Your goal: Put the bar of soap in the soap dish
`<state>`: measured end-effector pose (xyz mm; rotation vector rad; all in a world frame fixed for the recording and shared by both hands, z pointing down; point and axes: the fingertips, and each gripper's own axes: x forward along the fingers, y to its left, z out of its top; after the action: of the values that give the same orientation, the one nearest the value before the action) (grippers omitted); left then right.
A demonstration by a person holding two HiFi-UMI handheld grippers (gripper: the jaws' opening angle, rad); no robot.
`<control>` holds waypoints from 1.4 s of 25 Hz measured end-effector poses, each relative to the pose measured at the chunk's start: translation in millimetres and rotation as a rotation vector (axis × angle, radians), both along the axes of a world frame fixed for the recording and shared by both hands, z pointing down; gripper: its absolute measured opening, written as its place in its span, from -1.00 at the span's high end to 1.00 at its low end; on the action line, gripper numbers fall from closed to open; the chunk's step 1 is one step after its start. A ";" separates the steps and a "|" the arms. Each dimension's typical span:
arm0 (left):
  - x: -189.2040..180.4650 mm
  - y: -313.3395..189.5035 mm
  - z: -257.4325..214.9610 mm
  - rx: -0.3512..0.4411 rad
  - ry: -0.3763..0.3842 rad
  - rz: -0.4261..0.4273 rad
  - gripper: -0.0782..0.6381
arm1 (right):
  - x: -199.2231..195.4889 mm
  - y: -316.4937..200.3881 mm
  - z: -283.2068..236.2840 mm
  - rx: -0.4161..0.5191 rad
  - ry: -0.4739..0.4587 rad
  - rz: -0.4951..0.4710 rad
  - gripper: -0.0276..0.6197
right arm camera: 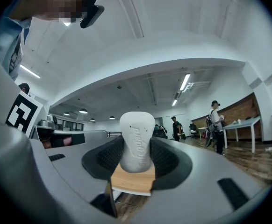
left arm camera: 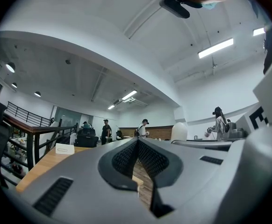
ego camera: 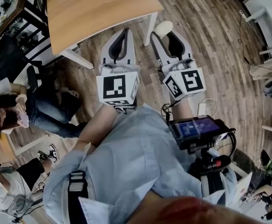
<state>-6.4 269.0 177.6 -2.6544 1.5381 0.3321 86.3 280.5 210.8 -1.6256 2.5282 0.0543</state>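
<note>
My right gripper (ego camera: 168, 33) is shut on a white oval bar of soap (ego camera: 163, 28), which stands upright between the jaws and pokes out past their tips. In the right gripper view the soap (right arm camera: 137, 139) fills the gap of the right gripper (right arm camera: 137, 158). Beside it, my left gripper (ego camera: 124, 33) is shut with nothing in it; its dark pads meet at the tips in the left gripper view (left arm camera: 137, 143). Both grippers hang just short of a wooden table (ego camera: 94, 6). A small white rectangular object (left arm camera: 64, 148) lies on that table; I cannot tell if it is the soap dish.
The table's white legs (ego camera: 147, 29) stand close to the jaws over a wood plank floor (ego camera: 211, 55). A black chair (ego camera: 19, 17) and seated people (ego camera: 14, 113) are at the left. White desks (ego camera: 267, 13) stand at the right. A screen device (ego camera: 195, 127) hangs at my chest.
</note>
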 end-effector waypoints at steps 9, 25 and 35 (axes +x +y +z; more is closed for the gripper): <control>-17.5 -60.9 4.7 -0.013 0.017 0.009 0.76 | -18.5 -61.1 -3.6 -0.010 0.024 0.002 0.33; 19.2 -182.1 40.7 -0.060 -0.027 -0.013 0.76 | 25.5 -183.3 23.8 -0.023 0.019 0.014 0.33; 70.2 -263.0 30.1 -0.050 -0.069 -0.040 0.76 | 69.5 -265.8 23.4 -0.027 -0.007 -0.030 0.33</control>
<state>63.8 6.0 207.7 -2.6378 1.5973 0.2004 155.7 14.7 234.2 -1.5940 2.5587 0.0123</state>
